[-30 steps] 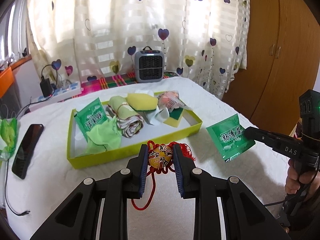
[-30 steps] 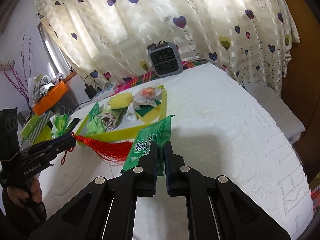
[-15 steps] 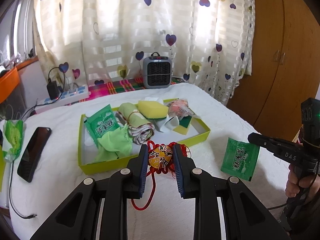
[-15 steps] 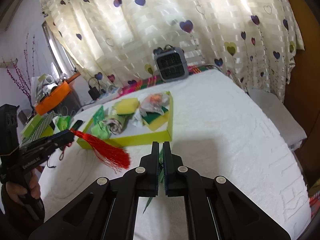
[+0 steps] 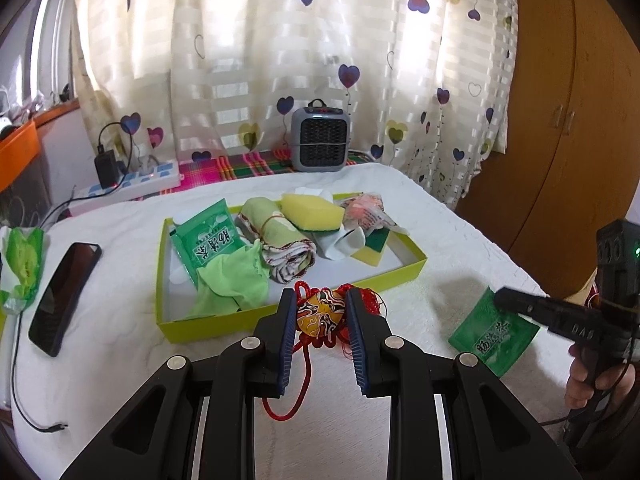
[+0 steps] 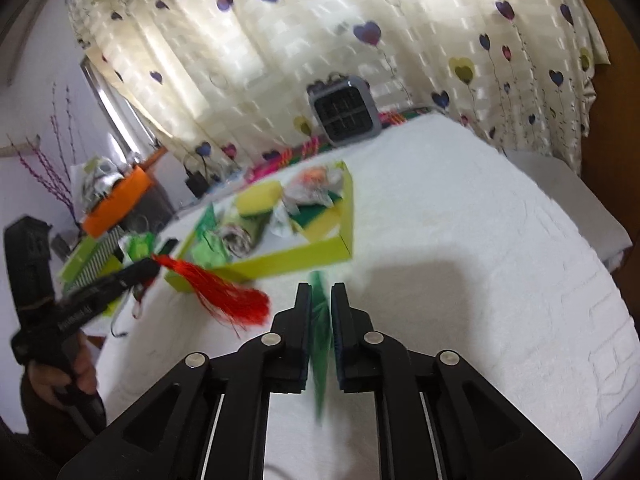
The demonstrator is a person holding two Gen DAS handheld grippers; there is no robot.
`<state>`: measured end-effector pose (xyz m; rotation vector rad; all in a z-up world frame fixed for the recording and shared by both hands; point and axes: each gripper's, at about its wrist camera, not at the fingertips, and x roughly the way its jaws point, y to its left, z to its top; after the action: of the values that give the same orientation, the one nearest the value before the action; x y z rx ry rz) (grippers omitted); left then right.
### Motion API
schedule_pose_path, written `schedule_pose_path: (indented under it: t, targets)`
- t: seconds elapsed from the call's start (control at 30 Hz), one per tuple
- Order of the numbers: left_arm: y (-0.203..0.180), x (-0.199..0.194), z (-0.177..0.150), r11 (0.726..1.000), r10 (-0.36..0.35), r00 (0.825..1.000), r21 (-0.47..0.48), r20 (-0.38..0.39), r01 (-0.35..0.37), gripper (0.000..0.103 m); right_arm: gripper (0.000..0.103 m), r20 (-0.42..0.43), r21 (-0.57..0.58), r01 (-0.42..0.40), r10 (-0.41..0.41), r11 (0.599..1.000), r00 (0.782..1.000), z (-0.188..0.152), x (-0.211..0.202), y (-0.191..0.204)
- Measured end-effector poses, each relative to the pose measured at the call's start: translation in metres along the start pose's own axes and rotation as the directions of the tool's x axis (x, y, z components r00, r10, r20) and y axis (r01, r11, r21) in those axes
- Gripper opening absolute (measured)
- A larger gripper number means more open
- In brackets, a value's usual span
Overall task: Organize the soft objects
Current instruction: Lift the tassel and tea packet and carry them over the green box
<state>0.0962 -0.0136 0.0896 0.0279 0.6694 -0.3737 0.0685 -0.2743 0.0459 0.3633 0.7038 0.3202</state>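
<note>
Two claws work over a bed (image 5: 120, 344) covered in a white textured cloth, and the yellow-green tray (image 5: 288, 312) is the landmark for everything here; the left claw (image 5: 322, 312) hangs just before the tray's near wall, clamped on a round painted-mask ornament (image 5: 322, 314) with red knotwork, whose red cord (image 5: 298, 392) loops down between the fingers; from the right wrist view the ornament's red tassel (image 6: 224, 290) trails off that claw's tip, in front of the tray's near corner. To the right of the tray, apart from it, a green sachet (image 5: 494, 334) lies by the tip of the right claw (image 6: 321, 300); that claw's jaws have just been opening, and the sachet shows edge-on in the narrow gap between the pads, though blur hides whether they press on it. Inside the tray sit a second green sachet (image 5: 206, 242) at the left, a pale green cloth (image 5: 232, 286) at the near-left, a rolled striped cloth (image 5: 280, 244) in the middle, a yellow sponge (image 5: 312, 210) behind it, and a crumpled wrapper (image 5: 366, 214) over a green-and-yellow sponge (image 5: 374, 246) at the right. Left of the tray lies a dark phone (image 5: 64, 298); behind the tray stands a small grey heater (image 5: 320, 140) before the heart-print curtain (image 5: 320, 40).
</note>
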Motion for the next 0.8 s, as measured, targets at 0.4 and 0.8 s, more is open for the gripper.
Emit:
schedule_pose_path:
  t: [0.4, 0.8]
  targets:
    - [0.003, 0.002, -0.006, 1.000, -0.007, 1.000, -0.016, -0.016, 0.006, 0.023, 0.052, -0.072, -0.054, 0.038, -0.042, 0.998, 0.997, -0.022, 0.006, 0.007]
    - [0.007, 0.006, -0.008, 0.999, -0.018, 0.999, -0.041, -0.030, 0.017, 0.023, 0.010, -0.099, -0.082, 0.088, -0.096, 0.993, 0.991, -0.030, 0.016, 0.010]
